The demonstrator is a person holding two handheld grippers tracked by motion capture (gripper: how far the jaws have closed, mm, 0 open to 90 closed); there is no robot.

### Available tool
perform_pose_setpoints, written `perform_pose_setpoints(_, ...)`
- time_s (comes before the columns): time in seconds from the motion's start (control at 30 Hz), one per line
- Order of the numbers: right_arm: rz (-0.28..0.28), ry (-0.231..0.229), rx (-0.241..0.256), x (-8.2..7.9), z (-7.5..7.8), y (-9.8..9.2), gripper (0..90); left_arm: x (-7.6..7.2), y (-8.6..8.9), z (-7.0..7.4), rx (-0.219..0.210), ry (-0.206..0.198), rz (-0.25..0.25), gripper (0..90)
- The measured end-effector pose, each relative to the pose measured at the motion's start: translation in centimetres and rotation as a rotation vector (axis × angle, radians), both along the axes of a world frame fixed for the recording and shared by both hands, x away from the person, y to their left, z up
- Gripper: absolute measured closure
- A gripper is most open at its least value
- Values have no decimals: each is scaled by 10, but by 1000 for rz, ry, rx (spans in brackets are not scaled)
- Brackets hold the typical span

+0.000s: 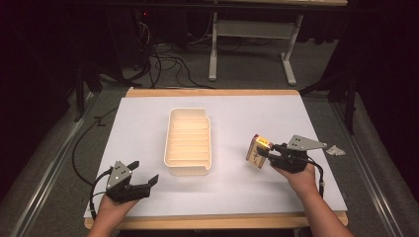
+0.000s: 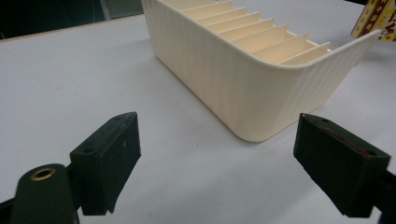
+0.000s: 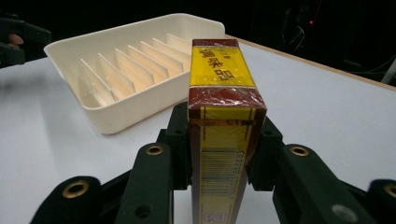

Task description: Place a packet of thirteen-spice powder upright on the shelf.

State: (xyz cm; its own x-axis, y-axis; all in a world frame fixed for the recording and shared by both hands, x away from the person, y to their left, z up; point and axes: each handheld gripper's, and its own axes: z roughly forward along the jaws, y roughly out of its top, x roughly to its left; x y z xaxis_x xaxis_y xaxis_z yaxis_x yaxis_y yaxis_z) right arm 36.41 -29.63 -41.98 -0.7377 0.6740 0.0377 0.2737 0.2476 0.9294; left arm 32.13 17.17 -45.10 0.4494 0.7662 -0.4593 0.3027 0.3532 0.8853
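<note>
— Where do I have the right gripper (image 1: 267,149)?

— Near the desk's (image 1: 296,197) right edge, forearm coming up from the near edge, jaws aimed left toward the cream tray (image 1: 188,171). They pinch a yellow-and-maroon box (image 1: 257,151) by its two broad sides; in the right gripper view the box (image 3: 222,116) stands on edge between the pads, barcode facing the camera.

— And the left gripper (image 1: 143,174)?

— By the near left corner, hand low over the white surface, jaws spread wide with nothing between them. In the left gripper view they frame the tray's (image 2: 243,88) rounded near corner.

— The tray itself?

— Mid-desk, slotted by thin dividers, lengthwise toward the far edge, between both grippers.
</note>
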Motion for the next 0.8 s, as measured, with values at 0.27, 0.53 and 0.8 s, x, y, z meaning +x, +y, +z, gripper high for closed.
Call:
perform_pose_setpoints(0.27, 70, -28, -5, 10, 9, 10, 685, -1, 2, 1, -6, -4, 8, 154)
perform_pose_setpoints(0.53, 145, -49, 40, 23, 15, 27, 685, -1, 3, 2, -12, -9, 10, 154)
perform_pose_setpoints(0.8, 204, -48, 74, 30, 23, 41, 685, -2, 5, 2, -14, -11, 7, 154)
